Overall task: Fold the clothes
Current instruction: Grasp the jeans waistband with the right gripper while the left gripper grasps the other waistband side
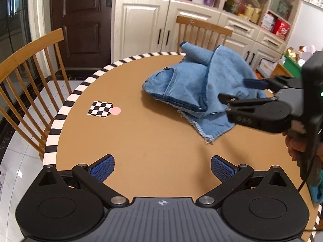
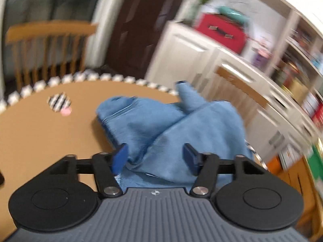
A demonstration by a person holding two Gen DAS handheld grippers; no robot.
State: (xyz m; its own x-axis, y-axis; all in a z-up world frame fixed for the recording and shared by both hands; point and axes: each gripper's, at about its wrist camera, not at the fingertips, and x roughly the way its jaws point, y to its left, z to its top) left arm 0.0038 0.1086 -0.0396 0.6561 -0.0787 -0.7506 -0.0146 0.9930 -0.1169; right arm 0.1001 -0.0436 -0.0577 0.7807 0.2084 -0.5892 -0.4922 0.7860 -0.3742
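Left gripper (image 1: 162,168) fingers wide apart, nothing between, over bare bench (image 1: 141,141). Right gripper (image 2: 155,158) fingers half apart above crumpled blue denim garment (image 2: 171,125); contact unclear.

Left wrist view: from behind the left tool (image 1: 162,168), above the near edge of the round brown bench (image 1: 141,141), facing down and forward at the crumpled blue denim garment (image 1: 193,88), some way off. Right wrist view: blurred, right over the same garment (image 2: 181,125), very near. Shared: garment, checkerboard marker (image 1: 100,109) left of it, cream cabinets (image 1: 141,20) behind.
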